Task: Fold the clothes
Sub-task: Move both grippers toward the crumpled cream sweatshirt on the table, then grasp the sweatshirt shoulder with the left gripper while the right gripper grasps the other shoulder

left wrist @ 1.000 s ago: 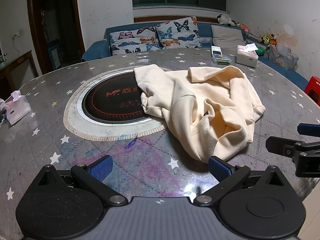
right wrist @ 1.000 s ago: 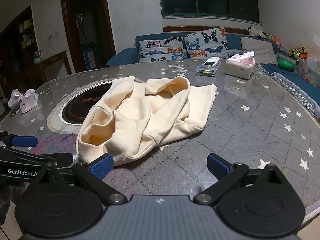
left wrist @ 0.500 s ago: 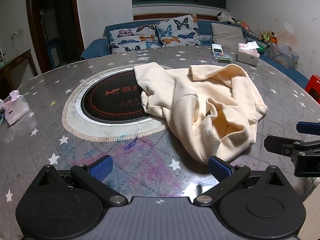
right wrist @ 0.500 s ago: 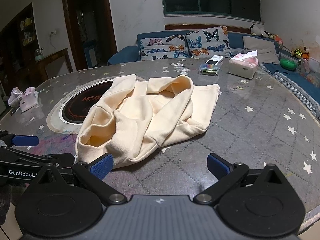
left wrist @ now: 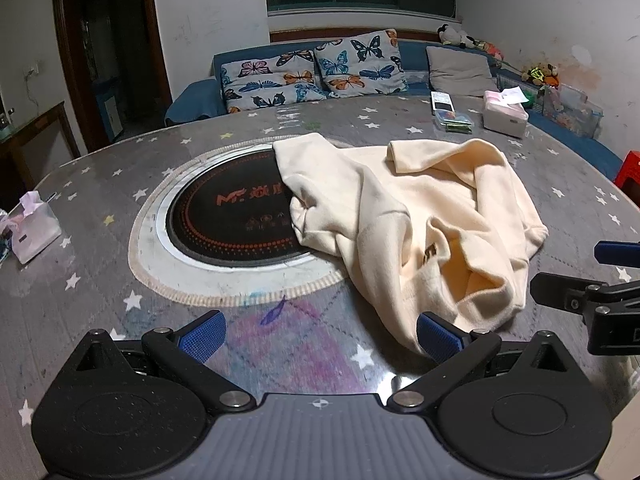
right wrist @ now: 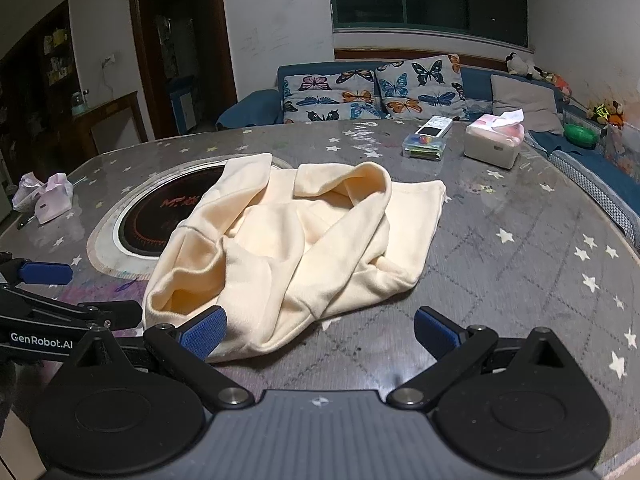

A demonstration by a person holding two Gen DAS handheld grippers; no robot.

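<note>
Crumpled cream garment (right wrist: 296, 248) near table (right wrist: 520, 264) edge, both grippers spread

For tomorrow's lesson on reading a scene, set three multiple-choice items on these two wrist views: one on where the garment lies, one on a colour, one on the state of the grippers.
1. Where does the cream garment lie?
A. Wholly on the sofa
B. On the table, partly over the round black cooktop
C. Folded beside the white tissue box

2. What colour are the pads on the gripper fingers?
A. Blue
B. Red
C. Green

3. How do the left gripper and the right gripper stand?
A. Both shut on the garment
B. Left shut on it, right open
C. Both open, holding nothing

Answers: 1 B, its far-left edge covers part of the cooktop. 2 A, the ribbed pads show blue in both views. 3 C, a wide gap shows between each pair of fingers, with no cloth pinched.
</note>
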